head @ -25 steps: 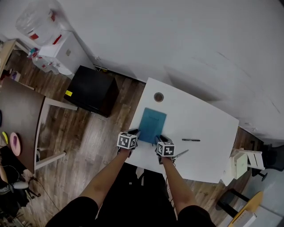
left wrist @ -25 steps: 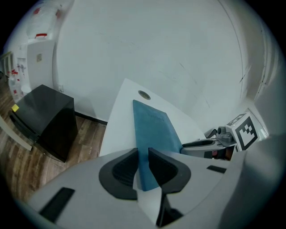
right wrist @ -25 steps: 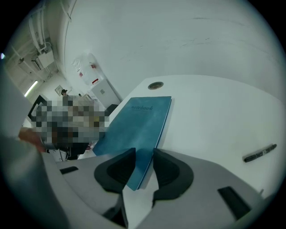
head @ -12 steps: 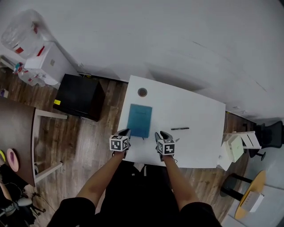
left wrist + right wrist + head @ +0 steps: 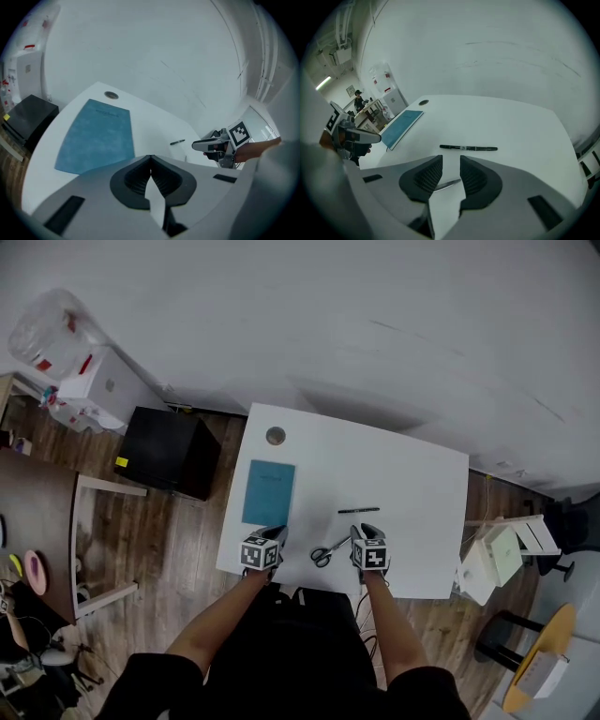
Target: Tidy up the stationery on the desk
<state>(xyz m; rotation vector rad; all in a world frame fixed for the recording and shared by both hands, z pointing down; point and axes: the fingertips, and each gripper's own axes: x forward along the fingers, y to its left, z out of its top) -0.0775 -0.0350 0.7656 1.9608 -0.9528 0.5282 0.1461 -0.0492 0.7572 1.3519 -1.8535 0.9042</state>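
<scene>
A teal notebook (image 5: pixel 267 491) (image 5: pixel 96 136) lies on the left half of the white desk (image 5: pixel 412 474). A black pen (image 5: pixel 359 510) (image 5: pixel 468 148) rests near the middle, and scissors (image 5: pixel 328 551) lie by the near edge. My left gripper (image 5: pixel 278 533) (image 5: pixel 150 161) hovers just below the notebook's near edge; its jaws have just closed and stand shut with nothing between them. My right gripper (image 5: pixel 366 529) (image 5: pixel 451 166) stands open just right of the scissors, short of the pen. In the right gripper view a scissor blade (image 5: pixel 447 183) shows through the gap under its jaws, untouched.
A round cable grommet (image 5: pixel 275 435) sits in the desk's far left corner. A black cabinet (image 5: pixel 169 451) stands on the wooden floor left of the desk, with a brown table further left. White boxes (image 5: pixel 497 559) stand at the desk's right end.
Both grippers have drawn back from the notebook's near corners toward the desk's near edge. The right one has shifted right past the scissors. The left jaws have shut.
</scene>
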